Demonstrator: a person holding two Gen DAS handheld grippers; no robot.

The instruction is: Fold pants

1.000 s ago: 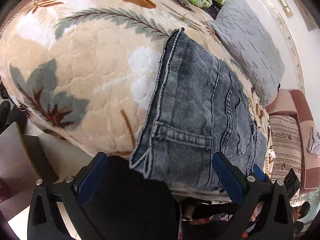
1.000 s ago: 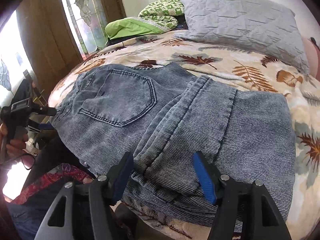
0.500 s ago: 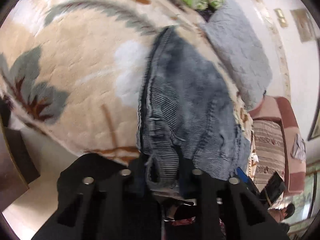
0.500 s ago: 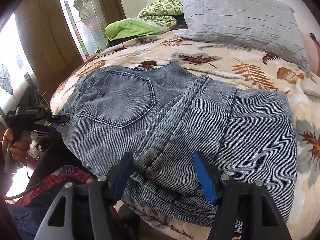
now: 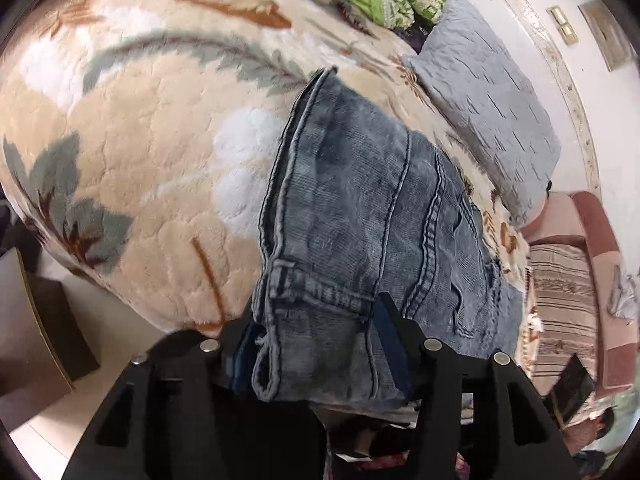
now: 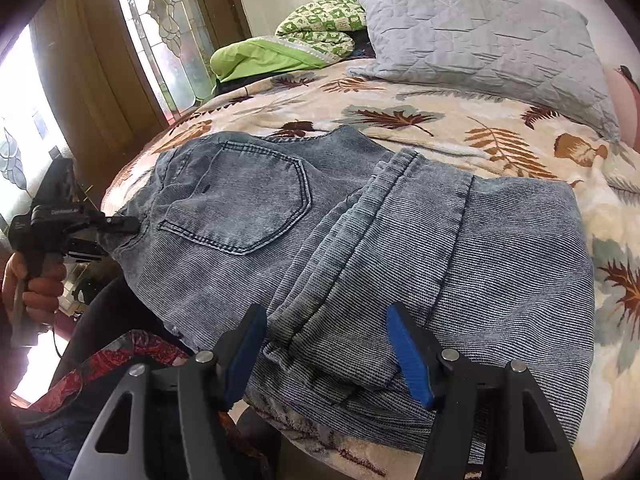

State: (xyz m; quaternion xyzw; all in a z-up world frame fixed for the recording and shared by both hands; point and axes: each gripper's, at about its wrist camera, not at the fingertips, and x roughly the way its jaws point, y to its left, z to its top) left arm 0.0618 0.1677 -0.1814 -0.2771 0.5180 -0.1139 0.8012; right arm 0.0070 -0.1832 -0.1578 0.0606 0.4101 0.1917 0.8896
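Blue-grey jeans [image 6: 360, 248] lie folded on a leaf-patterned blanket [image 6: 460, 132] on a bed, back pocket up. My left gripper [image 5: 316, 344] is shut on the waistband corner of the jeans [image 5: 360, 220] at the bed's edge; it also shows at the far left of the right wrist view [image 6: 120, 226], pinching that corner. My right gripper [image 6: 328, 348] is open, its blue pads on either side of the folded leg cuffs at the near edge, not gripping.
A grey quilted pillow [image 6: 480, 40] and green bedding [image 6: 280, 52] lie at the head of the bed. A stained-glass door [image 6: 168, 32] stands at the left. A striped sofa [image 5: 568, 280] is beyond the bed.
My left gripper went from open in front of the waistband to shut on its corner, bunching the denim. The right gripper has stayed open in place.
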